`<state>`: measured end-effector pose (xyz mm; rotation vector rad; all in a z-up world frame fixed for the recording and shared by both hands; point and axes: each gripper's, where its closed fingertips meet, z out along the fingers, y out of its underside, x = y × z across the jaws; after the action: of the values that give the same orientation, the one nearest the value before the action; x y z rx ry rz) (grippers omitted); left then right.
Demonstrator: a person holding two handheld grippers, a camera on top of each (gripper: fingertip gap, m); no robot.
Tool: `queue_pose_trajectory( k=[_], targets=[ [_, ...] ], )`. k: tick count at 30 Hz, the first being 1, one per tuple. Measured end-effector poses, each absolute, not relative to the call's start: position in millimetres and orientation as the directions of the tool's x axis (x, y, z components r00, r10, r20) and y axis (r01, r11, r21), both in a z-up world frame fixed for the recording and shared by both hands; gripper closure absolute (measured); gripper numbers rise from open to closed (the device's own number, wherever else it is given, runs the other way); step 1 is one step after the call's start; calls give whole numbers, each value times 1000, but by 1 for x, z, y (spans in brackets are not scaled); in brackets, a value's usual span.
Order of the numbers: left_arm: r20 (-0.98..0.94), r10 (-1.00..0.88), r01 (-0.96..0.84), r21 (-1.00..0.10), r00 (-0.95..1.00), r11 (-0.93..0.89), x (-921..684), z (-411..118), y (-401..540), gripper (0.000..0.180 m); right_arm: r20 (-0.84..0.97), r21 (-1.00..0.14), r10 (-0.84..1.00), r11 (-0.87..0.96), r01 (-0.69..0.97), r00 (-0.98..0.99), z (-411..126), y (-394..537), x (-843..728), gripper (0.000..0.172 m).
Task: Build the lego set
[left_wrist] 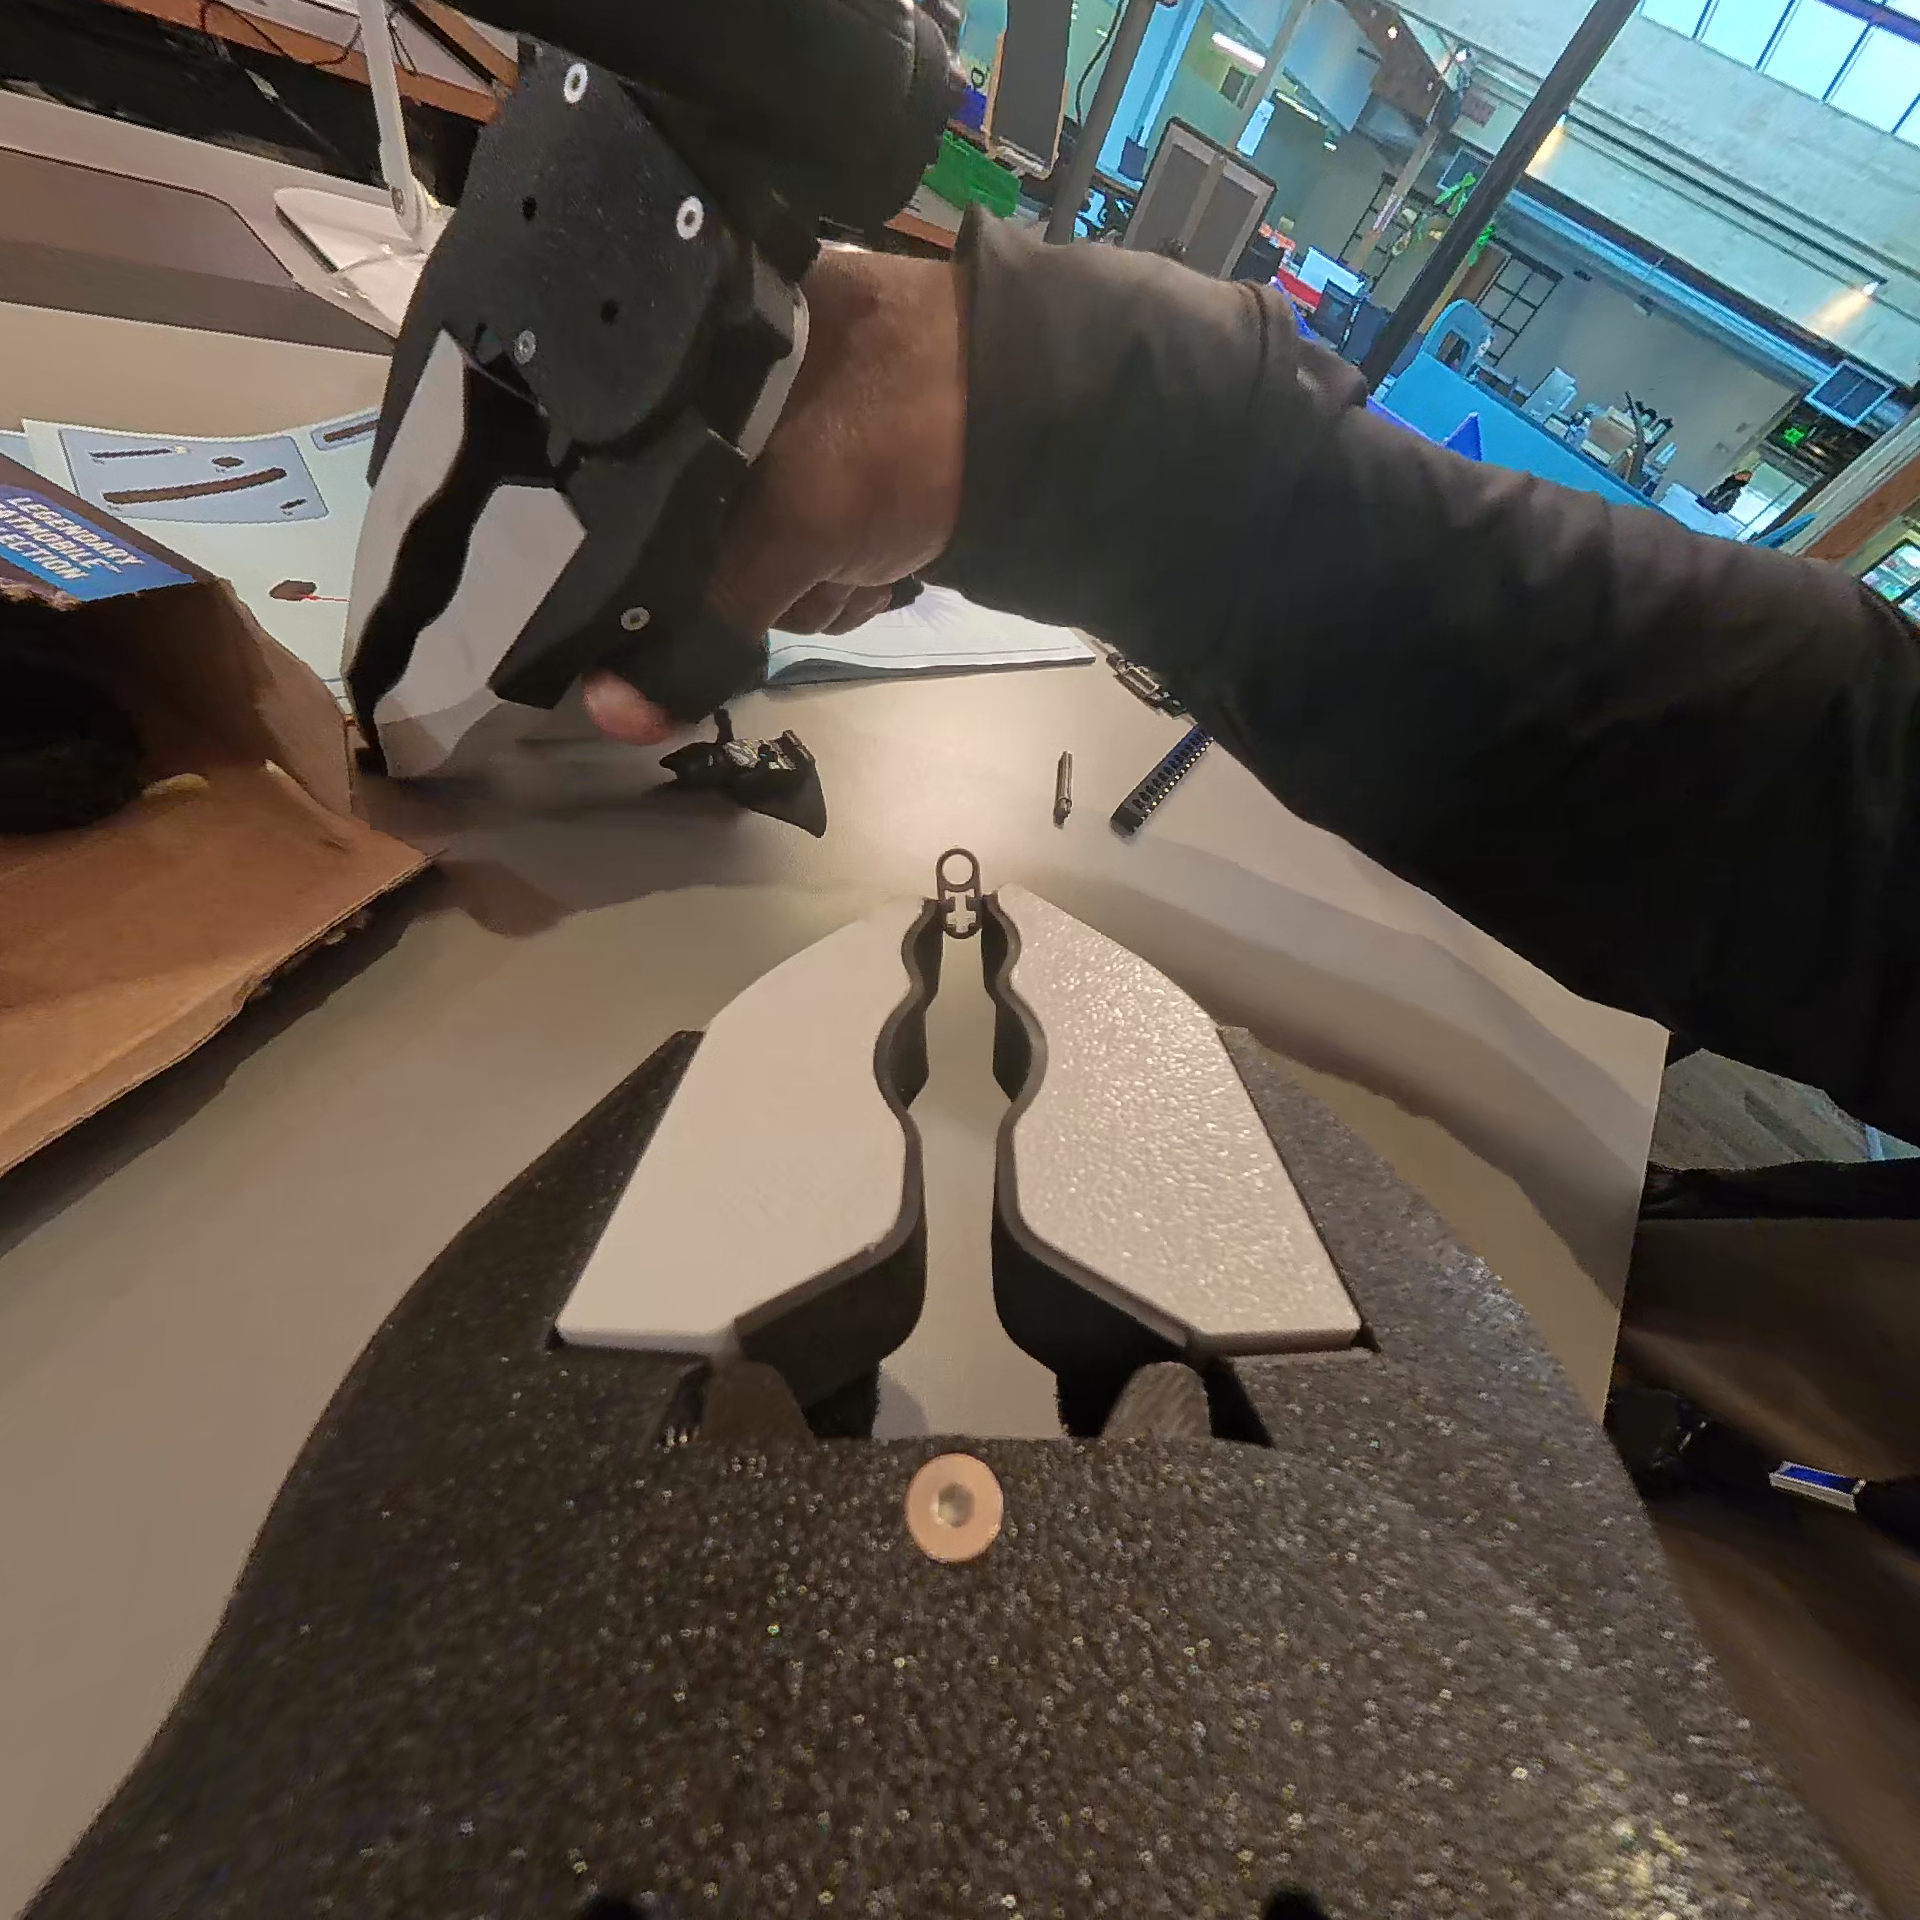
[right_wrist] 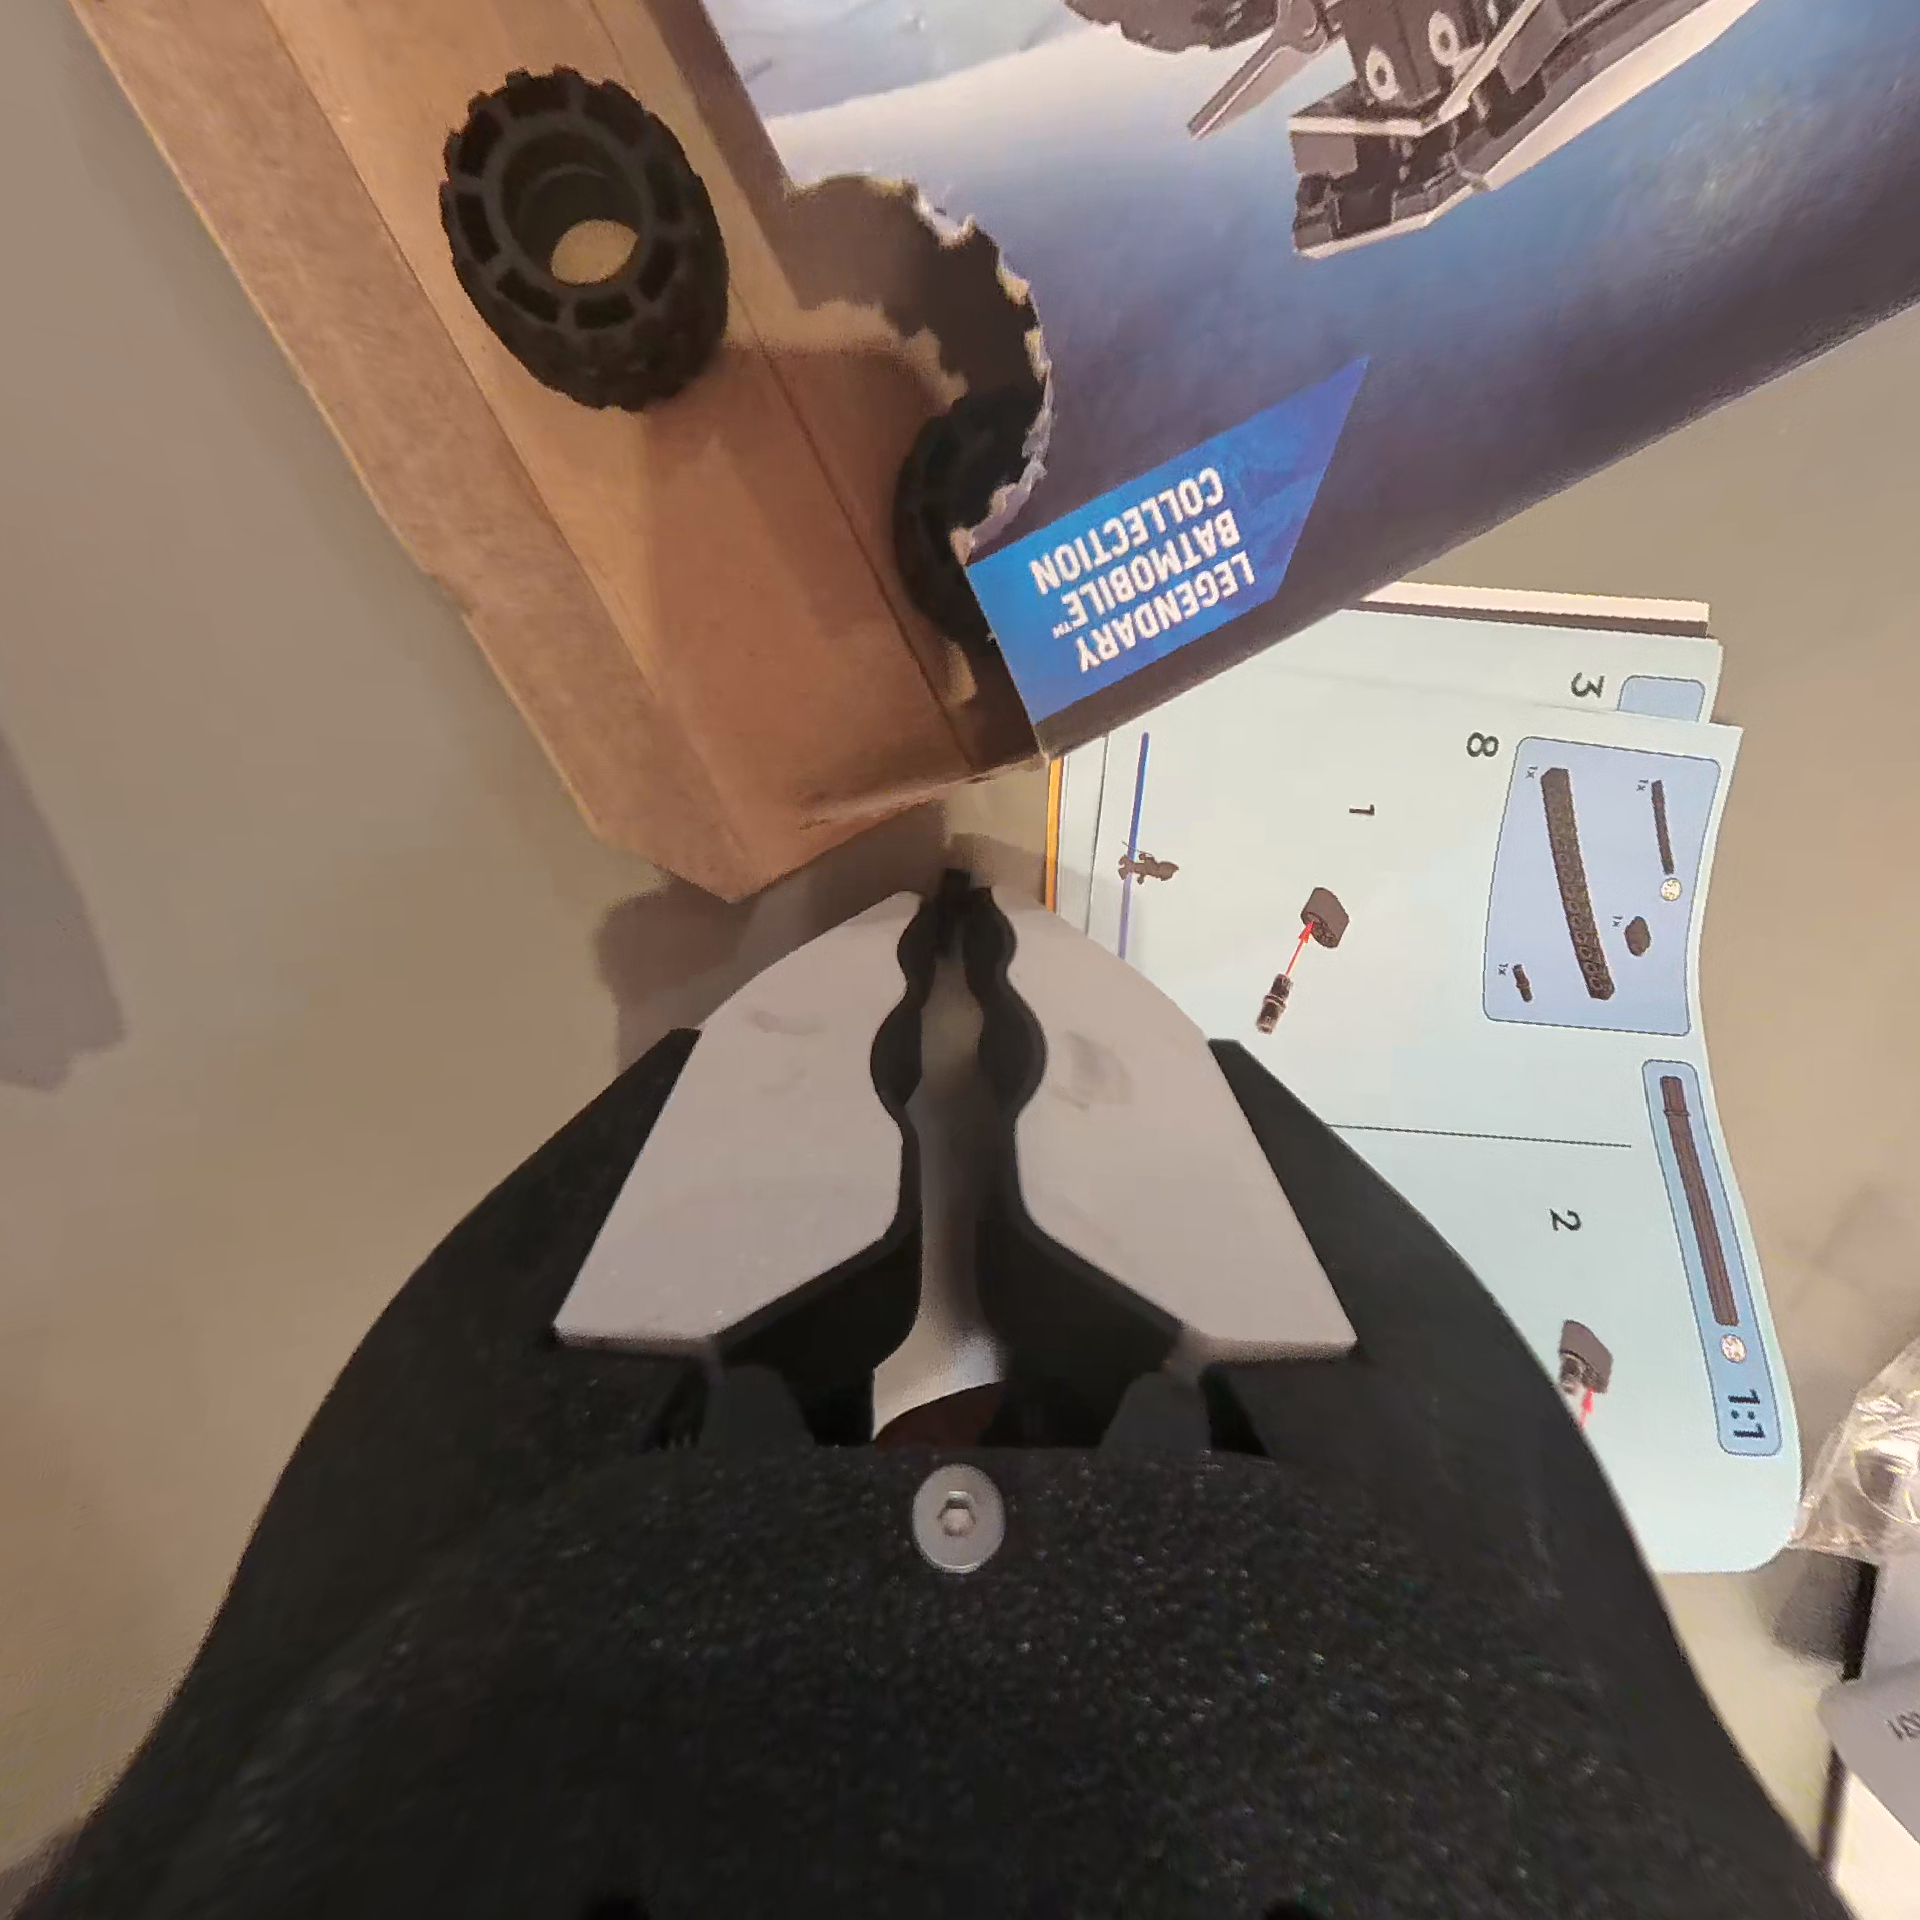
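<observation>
Grey tabletop (left_wrist: 312,1195) carries a torn cardboard box (right_wrist: 665,582) with black toy wheels (right_wrist: 577,244). Left gripper (left_wrist: 957,920) pinches a small dark connector piece (left_wrist: 957,883). Right gripper (right_wrist: 954,914), by the box corner, grips something tiny and black (right_wrist: 952,891).

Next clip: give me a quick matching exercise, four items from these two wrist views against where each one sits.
Items:
1. small dark connector piece
2. black tyre
3. instruction booklet
4. loose grey pin

Places:
A. lying on the open cardboard flap
B. lying alone on the grey table
C. pinched at the left gripper's tips
D. spread flat beside the printed box

Pairs: 1-C, 2-A, 3-D, 4-B
</observation>
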<state>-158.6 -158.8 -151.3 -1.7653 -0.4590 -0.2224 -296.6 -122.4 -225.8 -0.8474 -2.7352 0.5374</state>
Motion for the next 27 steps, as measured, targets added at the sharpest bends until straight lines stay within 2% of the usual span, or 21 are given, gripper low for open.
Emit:
queue_pose_trajectory(
  k=[5, 9, 14, 19, 23, 27],
  targets=[
    [408, 189, 439, -882, 893, -170, -161, -151, -160, 173, 139, -455, 594, 749, 482, -793, -217, -123, -280, 167],
    [406, 194, 437, -885, 893, -160, -162, -150, -160, 173, 188, -590, 613, 695, 410, -767, -192, -125, -236, 167],
    [403, 134, 422, -890, 905, -173, -152, -147, -152, 173, 255, -787, 657, 567, 243, -709, -166, -124, -156, 167],
    [285, -54, 261, -928, 957, -267, -103, -146, -123, 174, 250, -872, 757, 447, 200, -603, -162, -106, -88, 167],
    [283, -198, 211, -924, 938, -321, -63, -149, -101, 174, 233, -916, 826, 364, 169, -514, -154, -87, -54, 167],
    [161, -276, 40, -916, 948, -398, -35, -161, -90, 173, 298, -915, 850, 384, 123, -435, -148, -74, -32, 167]
  ],
)
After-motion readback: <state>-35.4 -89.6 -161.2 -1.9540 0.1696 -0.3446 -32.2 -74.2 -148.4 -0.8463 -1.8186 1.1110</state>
